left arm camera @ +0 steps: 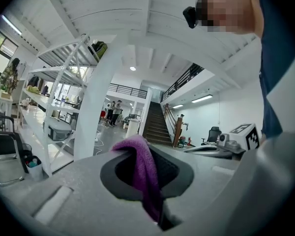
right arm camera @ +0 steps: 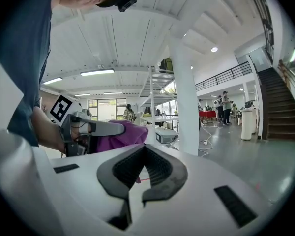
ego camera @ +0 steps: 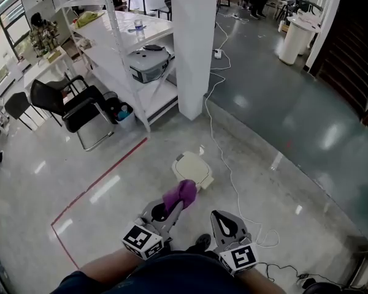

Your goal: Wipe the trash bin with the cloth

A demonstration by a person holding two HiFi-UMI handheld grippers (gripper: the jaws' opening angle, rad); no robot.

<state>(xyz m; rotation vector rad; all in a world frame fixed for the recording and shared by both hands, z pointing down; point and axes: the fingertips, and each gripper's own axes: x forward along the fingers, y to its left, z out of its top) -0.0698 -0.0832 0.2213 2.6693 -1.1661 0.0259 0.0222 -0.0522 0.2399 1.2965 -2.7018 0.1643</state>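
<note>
The purple cloth (ego camera: pixel 181 193) is pinched by a narrow fold between the jaws of the left gripper (ego camera: pixel 172 208), and most of it hangs loose past the tips. In the left gripper view the cloth (left arm camera: pixel 142 176) runs down through the closed pads. Pressed hard against the bin, so thin a hold could slip and drop the cloth on the floor.

The right gripper (ego camera: pixel 221 219) has its jaws together with nothing between them. If it stays idle, nothing steadies the bin. The bin looks light and stands on polished floor, so a one-sided push may slide or tip it.

A white cable (ego camera: pixel 218 146) trails across the floor at about 2 o'clock from the bin. A foot or a sliding bin could catch it.

The trash bin (ego camera: pixel 192 167) stands at 12 o'clock from the person, with the cloth at its 6 o'clock edge. Both grippers seem to be held well above the bin, so I judge there is no contact yet. It is small and cream-white, with a rounded square lid seen from above. Its sides hardly show, and no dirt can be made out from here
</note>
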